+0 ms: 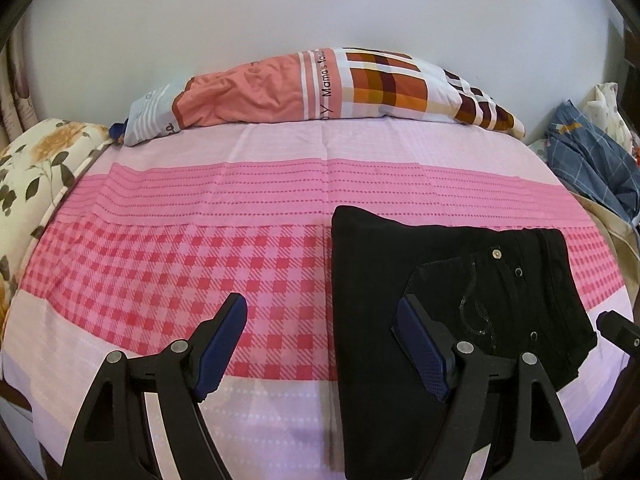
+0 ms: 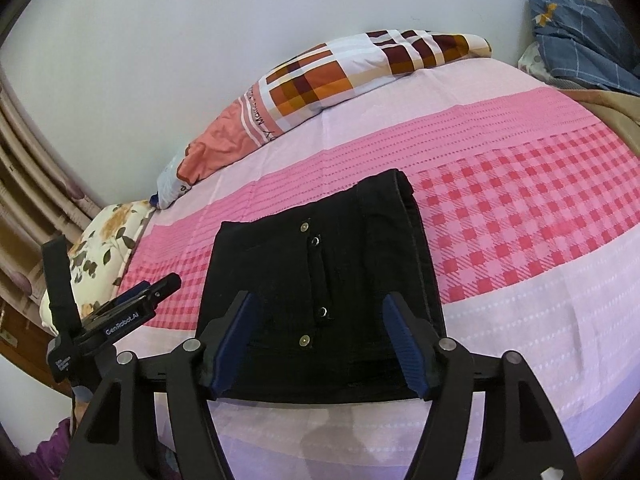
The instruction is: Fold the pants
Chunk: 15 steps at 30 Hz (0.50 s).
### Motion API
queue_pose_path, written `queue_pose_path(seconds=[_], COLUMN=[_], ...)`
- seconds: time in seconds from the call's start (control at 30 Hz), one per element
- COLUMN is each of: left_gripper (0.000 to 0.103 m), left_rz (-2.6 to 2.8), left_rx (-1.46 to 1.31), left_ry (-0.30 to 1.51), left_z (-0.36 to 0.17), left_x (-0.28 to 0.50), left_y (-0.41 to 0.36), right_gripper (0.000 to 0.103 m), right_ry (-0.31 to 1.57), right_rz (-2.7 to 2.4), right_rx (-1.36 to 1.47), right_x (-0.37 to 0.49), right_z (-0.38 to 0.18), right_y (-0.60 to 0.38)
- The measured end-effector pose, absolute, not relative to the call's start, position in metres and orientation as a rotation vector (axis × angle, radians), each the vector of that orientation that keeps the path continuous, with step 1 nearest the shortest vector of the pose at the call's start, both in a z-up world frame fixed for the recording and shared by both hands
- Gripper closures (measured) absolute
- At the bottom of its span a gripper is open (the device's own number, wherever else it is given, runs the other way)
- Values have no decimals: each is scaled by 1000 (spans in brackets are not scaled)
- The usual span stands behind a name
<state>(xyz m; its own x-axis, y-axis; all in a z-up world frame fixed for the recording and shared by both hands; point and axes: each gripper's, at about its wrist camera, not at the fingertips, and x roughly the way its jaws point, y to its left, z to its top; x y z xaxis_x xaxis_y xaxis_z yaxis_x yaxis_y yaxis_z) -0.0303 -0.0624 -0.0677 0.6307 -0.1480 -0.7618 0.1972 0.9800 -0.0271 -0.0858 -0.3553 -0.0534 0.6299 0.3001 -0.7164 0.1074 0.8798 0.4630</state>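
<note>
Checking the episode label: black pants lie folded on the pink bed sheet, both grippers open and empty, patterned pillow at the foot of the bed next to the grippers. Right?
Not quite. The patterned pillow lies at the far edge of the bed against the wall, not near the grippers, as the left wrist view shows. The rest holds: black pants folded on the pink bed sheet, left gripper and right gripper open, empty.

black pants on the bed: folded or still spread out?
Folded. The black pants lie as a compact rectangular stack on the pink bedsheet, layered edges along one side, waistband studs on top, no legs trailing out.
</note>
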Motion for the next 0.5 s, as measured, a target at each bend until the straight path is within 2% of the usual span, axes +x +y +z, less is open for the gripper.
queue_pose_path(seconds=[0.5], left_gripper=[24], left_rz=[-197], left_rx=[94], left_ry=[882], left_z=[-75], left_x=[-29], left_y=[-68], right_gripper=[37], right_ry=[917], right_rz=[107], right_rx=[547], right_x=[-82], right_z=[-64], right_y=[-365])
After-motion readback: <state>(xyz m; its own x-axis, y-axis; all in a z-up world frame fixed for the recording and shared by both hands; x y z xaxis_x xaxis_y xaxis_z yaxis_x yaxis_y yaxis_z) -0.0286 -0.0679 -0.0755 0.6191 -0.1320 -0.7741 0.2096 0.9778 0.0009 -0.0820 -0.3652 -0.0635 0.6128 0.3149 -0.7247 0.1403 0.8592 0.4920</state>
